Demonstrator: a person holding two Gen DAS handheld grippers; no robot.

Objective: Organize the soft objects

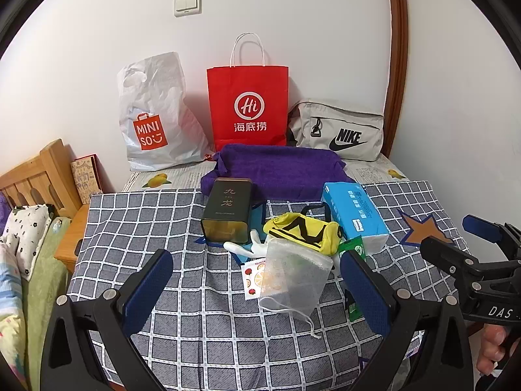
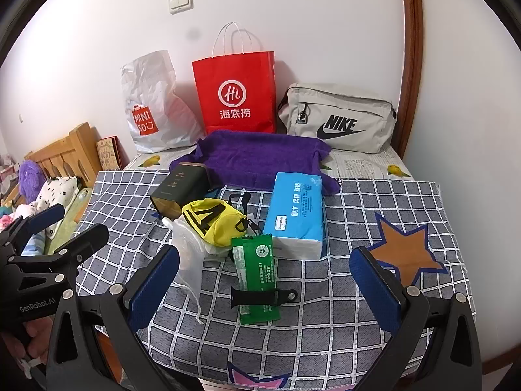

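Mesh drawstring pouch [image 1: 293,277] lies on the checked bench [image 1: 146,228], just ahead of the left claw [image 1: 257,280], spread and empty; right claw [image 2: 263,280] likewise spread. Best pinch the pouch's gathered top, clear of the yellow pouch [image 1: 302,233] touching it.

The left gripper [image 1: 257,288] hangs low with its blue-padded jaws spread wide and nothing between them. The right gripper [image 2: 265,277] is level beside it, jaws equally wide and bare. Each shows at the edge of the other's view, with bare fingers [image 1: 493,339] wrapped round the right handle.
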